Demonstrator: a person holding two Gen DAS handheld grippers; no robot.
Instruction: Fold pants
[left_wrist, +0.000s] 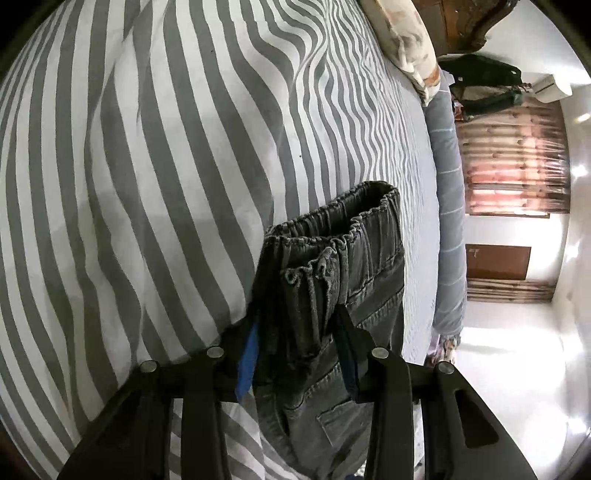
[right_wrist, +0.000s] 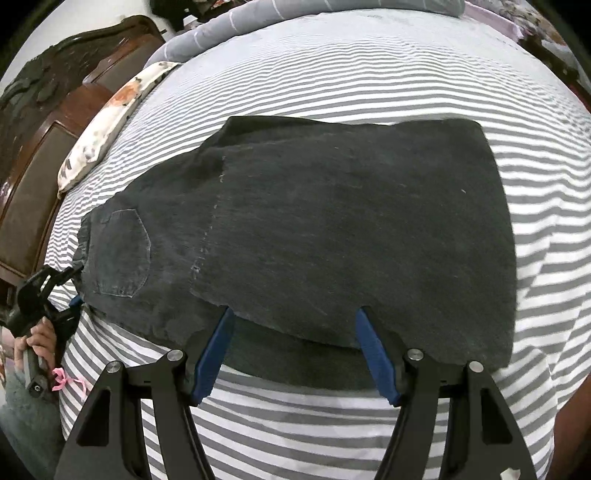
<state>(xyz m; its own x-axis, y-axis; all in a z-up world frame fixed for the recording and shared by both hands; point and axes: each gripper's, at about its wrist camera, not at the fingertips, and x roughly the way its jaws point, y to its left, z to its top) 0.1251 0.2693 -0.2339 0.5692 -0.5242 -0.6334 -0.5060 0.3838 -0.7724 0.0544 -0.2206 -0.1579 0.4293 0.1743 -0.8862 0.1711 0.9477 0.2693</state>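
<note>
The left claw (left_wrist: 299, 336) points down along the striped bed (left_wrist: 147, 166), its jaws closed on the bunched waistband of the dark pants (left_wrist: 332, 251); a hand (right_wrist: 37, 339) grips its handle. The right claw (right_wrist: 295, 350) tilts steeply down over the near edge of the pants (right_wrist: 314, 221), jaws spread with cloth between them, not pinched. A floral pillow (right_wrist: 107, 118) and a grey bolster (left_wrist: 448, 184) lie beyond, near a carved headboard (right_wrist: 44, 96)

From my remote station I can make out no legible lettering, label, brand, number or sign anywhere in either wrist view, neither on the fabric nor on the furnishings nor on the walls behind.
</note>
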